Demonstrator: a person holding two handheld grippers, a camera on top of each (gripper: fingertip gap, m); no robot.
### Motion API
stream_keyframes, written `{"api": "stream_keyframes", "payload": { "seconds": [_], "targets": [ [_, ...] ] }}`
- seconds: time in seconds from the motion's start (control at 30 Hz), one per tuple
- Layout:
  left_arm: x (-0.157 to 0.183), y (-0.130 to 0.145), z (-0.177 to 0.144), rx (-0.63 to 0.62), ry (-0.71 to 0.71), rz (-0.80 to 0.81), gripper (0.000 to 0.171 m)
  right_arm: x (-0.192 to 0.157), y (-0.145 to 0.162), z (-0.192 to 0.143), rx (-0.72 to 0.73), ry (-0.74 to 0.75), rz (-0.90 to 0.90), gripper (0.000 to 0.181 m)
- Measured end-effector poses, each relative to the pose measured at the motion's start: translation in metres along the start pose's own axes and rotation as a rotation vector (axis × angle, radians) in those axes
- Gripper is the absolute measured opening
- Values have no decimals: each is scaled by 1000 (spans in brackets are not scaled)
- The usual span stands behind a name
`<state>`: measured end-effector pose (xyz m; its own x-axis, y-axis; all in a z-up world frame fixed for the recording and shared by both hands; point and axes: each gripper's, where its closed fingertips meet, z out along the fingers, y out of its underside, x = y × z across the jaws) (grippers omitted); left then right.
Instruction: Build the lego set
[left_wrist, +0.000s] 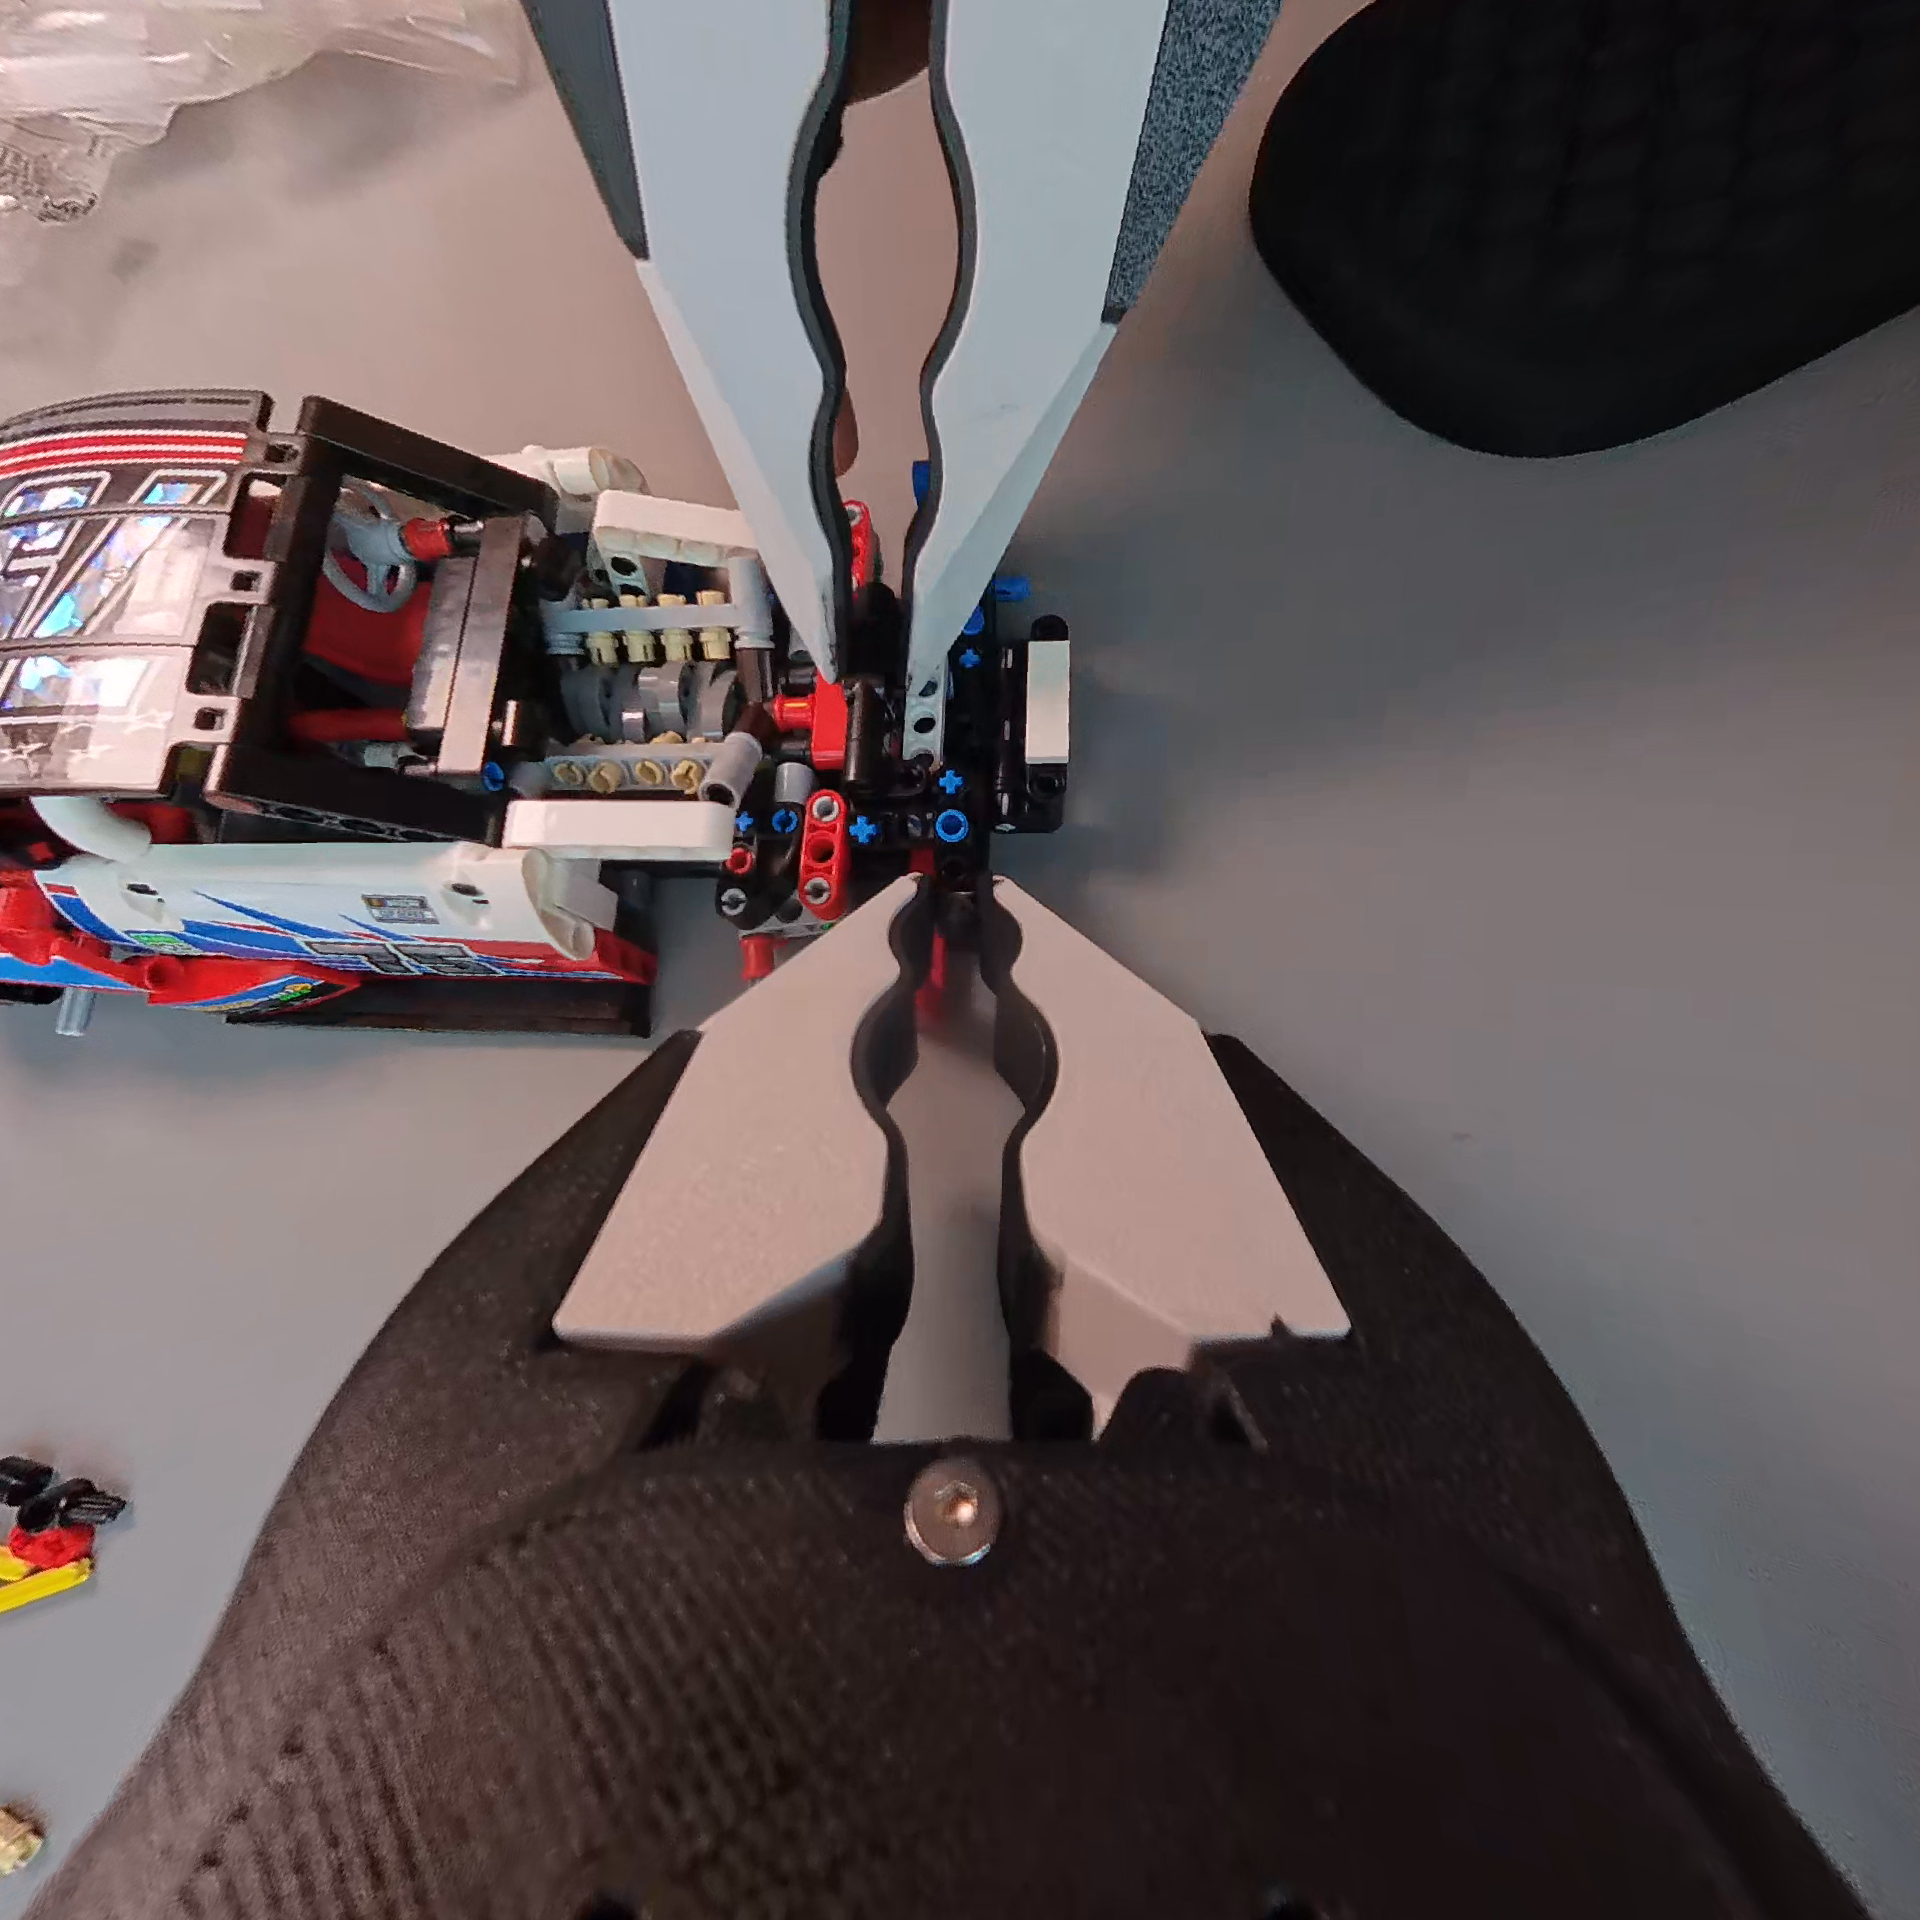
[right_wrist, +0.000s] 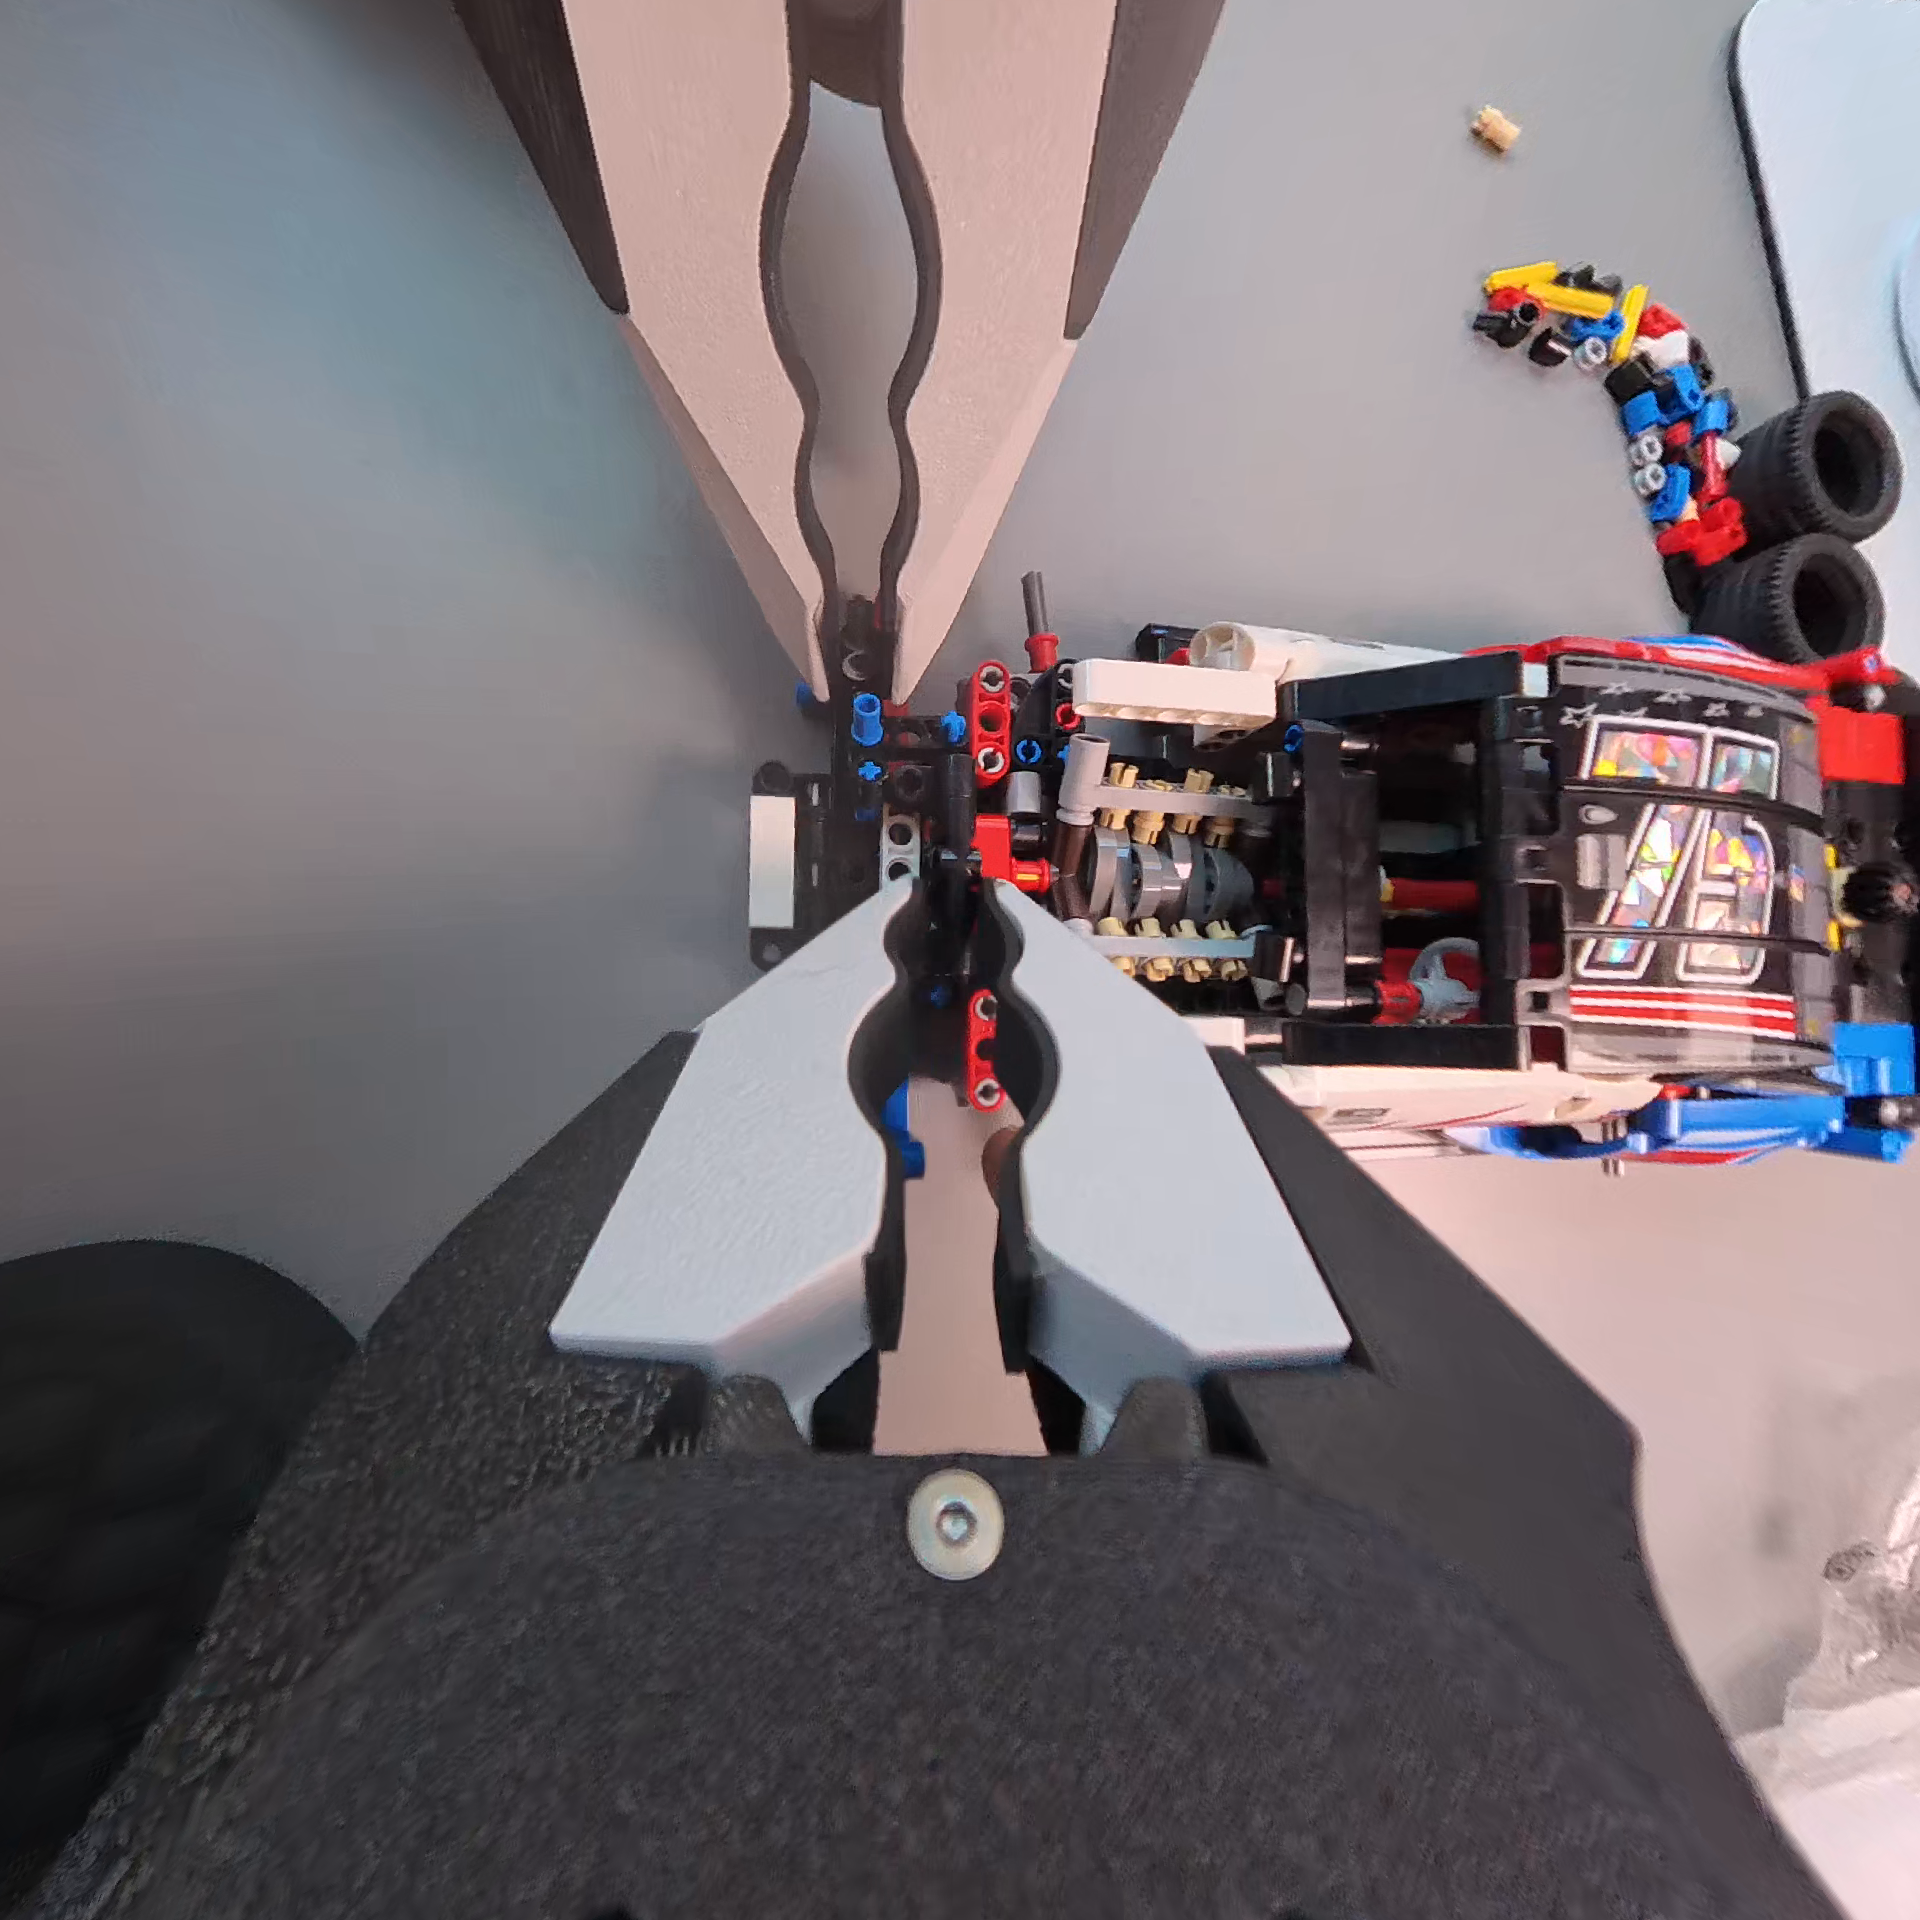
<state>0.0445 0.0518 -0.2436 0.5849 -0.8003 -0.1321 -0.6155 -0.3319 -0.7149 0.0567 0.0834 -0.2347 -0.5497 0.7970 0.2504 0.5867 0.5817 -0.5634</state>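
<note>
While both grippers pinch the lego car's (left_wrist: 416, 727) front frame, left gripper (left_wrist: 951, 883) and right gripper (right_wrist: 948, 883) hide their contact points.

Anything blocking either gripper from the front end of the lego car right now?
Nothing visible. The left gripper and right gripper both already pinch the black front frame of the lego car from opposite sides.

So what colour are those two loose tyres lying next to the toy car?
Black. The two tyres show only in the right wrist view, beside the pile of small parts.
</note>
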Motion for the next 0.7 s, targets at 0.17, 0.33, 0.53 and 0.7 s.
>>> {"api": "stream_keyframes", "payload": {
  "seconds": [0.17, 0.33, 0.53, 0.7],
  "targets": [
    [2, 11, -11, -117, 21, 60, 6, -5, -12, 6, 31, -56, -51, 5],
    [7, 28, -27, -236, 58, 206, 6, -15, -30, 16, 95, -90, -76, 6],
    [11, 40, -40, -338, 178, 341, 6, -25, -45, 23, 119, -97, -70, 7],
    [10, 52, -40, -454, 236, 357, 6, -24, -47, 25, 119, -66, -45, 8]
  ]
}}
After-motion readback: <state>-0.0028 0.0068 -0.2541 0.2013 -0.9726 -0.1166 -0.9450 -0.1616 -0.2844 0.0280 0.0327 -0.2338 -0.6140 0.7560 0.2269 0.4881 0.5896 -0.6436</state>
